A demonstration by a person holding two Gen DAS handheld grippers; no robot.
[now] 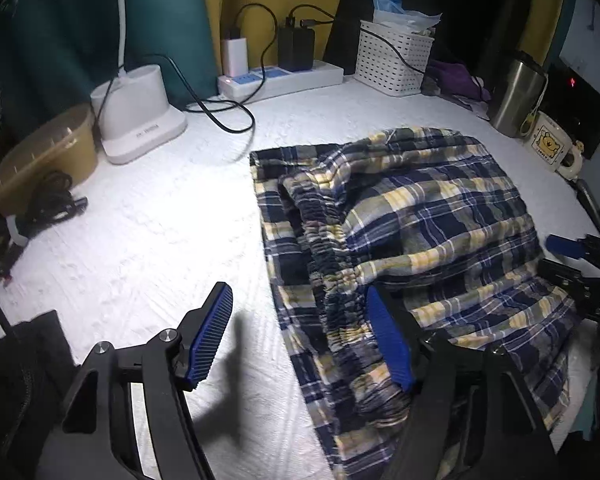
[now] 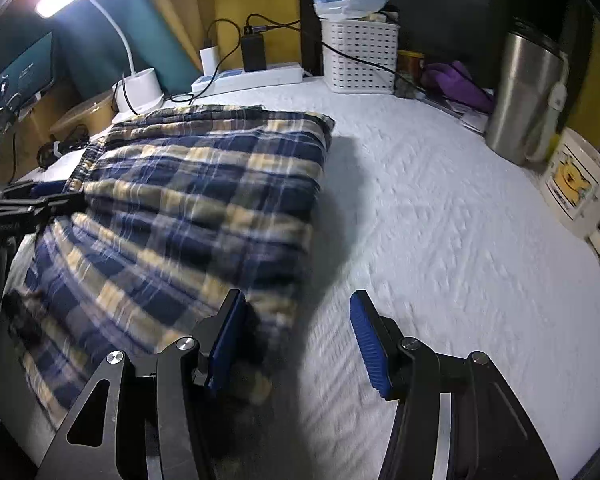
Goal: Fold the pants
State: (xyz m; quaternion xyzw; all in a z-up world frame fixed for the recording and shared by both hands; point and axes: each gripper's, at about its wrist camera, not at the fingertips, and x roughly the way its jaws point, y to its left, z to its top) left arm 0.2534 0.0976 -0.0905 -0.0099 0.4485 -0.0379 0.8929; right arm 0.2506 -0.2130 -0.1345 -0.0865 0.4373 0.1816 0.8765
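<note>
The plaid pants lie folded in a thick bundle on the white textured cover, their gathered waistband facing the lamp base side. The left gripper hangs over that waistband edge, jaws spread wide — nothing pinched. The right gripper hovers at the pants' opposite edge, jaws parted and empty. Beyond the pants stand a power strip and a white basket — a steel tumbler and mug sit off to the side.
</note>
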